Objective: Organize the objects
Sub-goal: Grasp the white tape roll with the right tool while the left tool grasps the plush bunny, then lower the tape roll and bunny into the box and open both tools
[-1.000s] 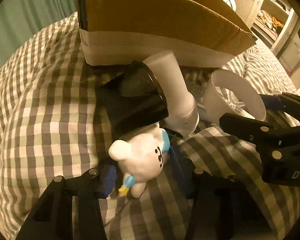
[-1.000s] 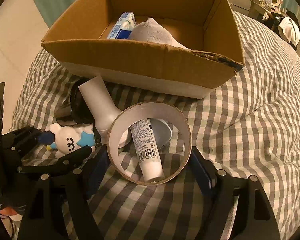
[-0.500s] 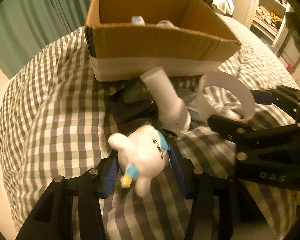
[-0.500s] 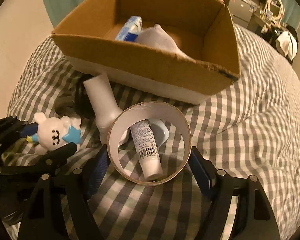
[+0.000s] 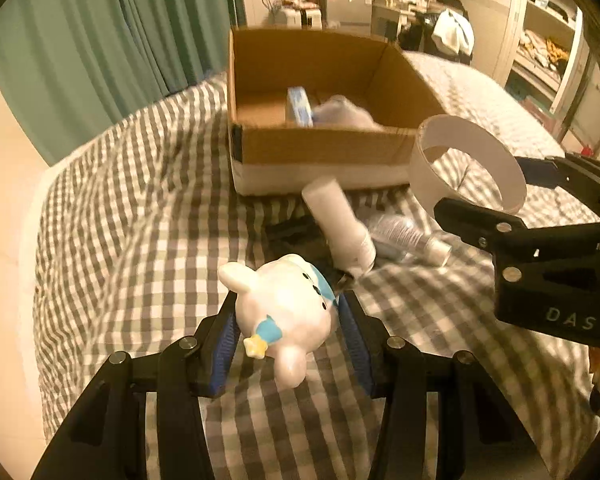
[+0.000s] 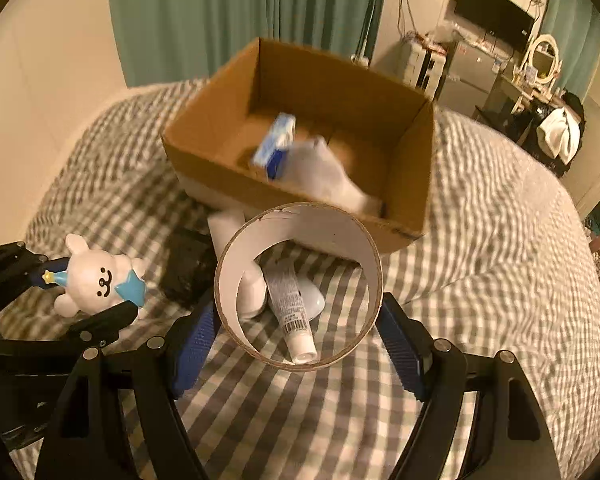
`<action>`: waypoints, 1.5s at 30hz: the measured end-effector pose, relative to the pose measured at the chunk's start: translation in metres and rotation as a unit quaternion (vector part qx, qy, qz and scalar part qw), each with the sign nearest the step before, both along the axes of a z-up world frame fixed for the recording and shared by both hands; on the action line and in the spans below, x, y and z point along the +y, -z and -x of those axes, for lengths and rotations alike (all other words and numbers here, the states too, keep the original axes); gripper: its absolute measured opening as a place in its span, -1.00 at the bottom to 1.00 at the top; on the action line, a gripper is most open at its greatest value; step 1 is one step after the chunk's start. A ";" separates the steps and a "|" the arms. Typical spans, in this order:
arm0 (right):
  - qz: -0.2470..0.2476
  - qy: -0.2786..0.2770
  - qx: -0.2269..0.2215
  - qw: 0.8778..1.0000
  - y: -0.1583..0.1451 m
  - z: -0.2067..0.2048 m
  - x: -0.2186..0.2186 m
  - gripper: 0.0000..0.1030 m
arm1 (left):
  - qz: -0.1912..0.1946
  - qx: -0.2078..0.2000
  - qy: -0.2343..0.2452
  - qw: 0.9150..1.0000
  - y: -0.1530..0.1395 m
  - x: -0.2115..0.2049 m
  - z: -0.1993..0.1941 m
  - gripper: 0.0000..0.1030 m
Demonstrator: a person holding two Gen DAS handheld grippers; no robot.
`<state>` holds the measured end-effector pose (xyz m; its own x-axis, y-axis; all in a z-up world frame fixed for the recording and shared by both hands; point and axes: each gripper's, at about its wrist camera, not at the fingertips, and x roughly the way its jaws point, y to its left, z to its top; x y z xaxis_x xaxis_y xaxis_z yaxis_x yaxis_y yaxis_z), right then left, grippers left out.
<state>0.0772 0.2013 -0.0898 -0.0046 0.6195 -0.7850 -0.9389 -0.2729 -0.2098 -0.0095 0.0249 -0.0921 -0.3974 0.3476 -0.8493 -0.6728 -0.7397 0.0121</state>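
My left gripper [image 5: 288, 316] is shut on a white toy bear [image 5: 284, 312] with a blue scarf, held above the checked bedspread [image 5: 132, 208]; the bear [image 6: 100, 280] also shows at the left of the right wrist view. My right gripper [image 6: 296, 320] is shut on a wide white cardboard ring [image 6: 300, 216], lifted off the bed; the ring [image 5: 466, 168] appears at the right of the left wrist view. Beyond both stands an open cardboard box [image 5: 320, 144] holding a blue-and-white carton [image 6: 274, 148] and a pale cloth [image 6: 324, 172].
On the bedspread before the box lie a white bottle [image 5: 338, 220], a white tube [image 6: 290, 304] with a barcode, and a dark object [image 6: 188, 268]. Green curtains [image 5: 100, 40] hang behind, with shelves and furniture [image 5: 540, 40] at the back right.
Both grippers have risen off the bed, the left with the bear and the right with the ring. The box interior has come into view and the tube stays on the bedspread.
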 end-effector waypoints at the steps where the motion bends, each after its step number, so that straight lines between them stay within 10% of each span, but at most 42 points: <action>1: -0.003 -0.001 0.002 1.000 -0.003 0.001 -0.003 0.49 | -0.002 0.003 0.000 1.000 -0.006 0.003 0.001 -0.03; 26: -0.100 -0.011 0.058 0.993 -0.144 -0.006 0.009 0.50 | -0.077 0.108 0.027 0.991 -0.146 0.062 0.062 -0.03; 45: 0.000 0.043 0.119 0.992 -0.067 -0.050 0.166 0.50 | -0.014 0.062 0.078 0.995 -0.049 0.165 0.167 -0.03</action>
